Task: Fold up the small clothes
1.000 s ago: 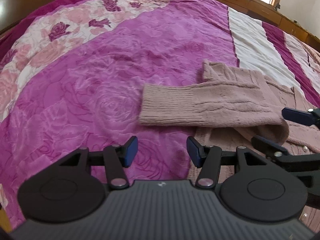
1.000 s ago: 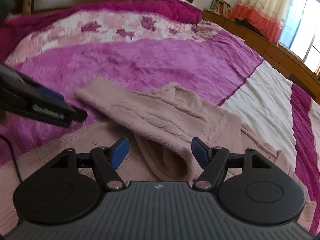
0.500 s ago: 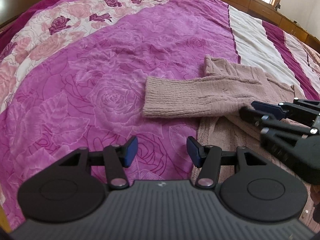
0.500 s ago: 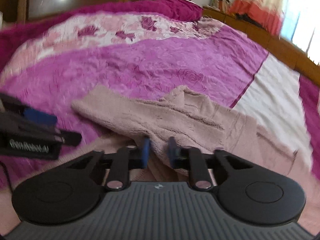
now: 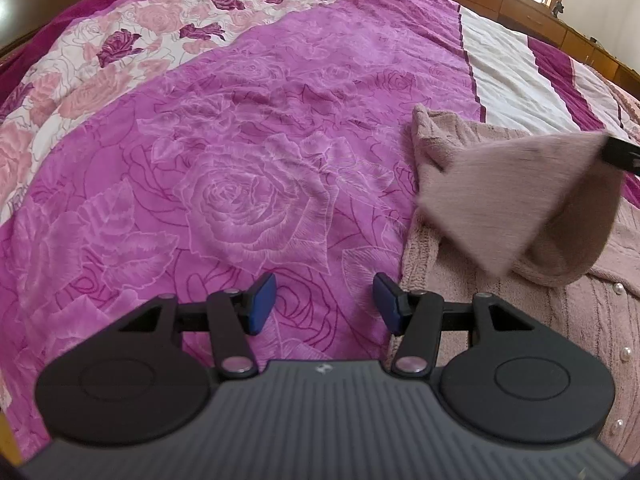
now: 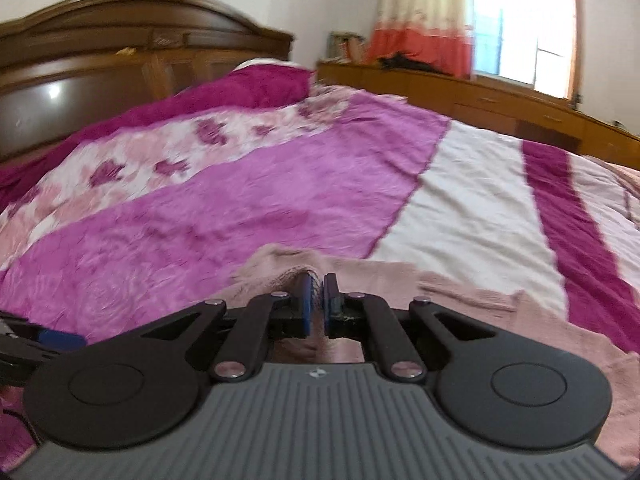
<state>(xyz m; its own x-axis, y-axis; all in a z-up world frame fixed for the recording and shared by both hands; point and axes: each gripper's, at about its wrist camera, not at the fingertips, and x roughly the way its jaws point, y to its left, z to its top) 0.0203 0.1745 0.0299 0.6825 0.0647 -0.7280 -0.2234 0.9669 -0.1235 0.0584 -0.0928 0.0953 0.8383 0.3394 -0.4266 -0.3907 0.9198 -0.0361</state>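
one soft, floppy knit cardigan (image 5: 500, 312): right gripper (image 6: 319, 300) is pinching its sleeve (image 5: 500, 196), probably mid-length; left gripper (image 5: 324, 304) is hanging half-spread, empty.

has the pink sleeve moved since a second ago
Yes. In the left wrist view the sleeve lay flat, its cuff out over the purple bedspread; now the right gripper has lifted it rightward, back over the cardigan body.

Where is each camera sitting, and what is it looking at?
Left wrist: on the left gripper, jaws open over the bedspread, with the sweater at right.
Right wrist: on the right gripper, shut on the sleeve, facing the headboard.
Shared: bedspread, sweater, and each other's gripper at the edge.
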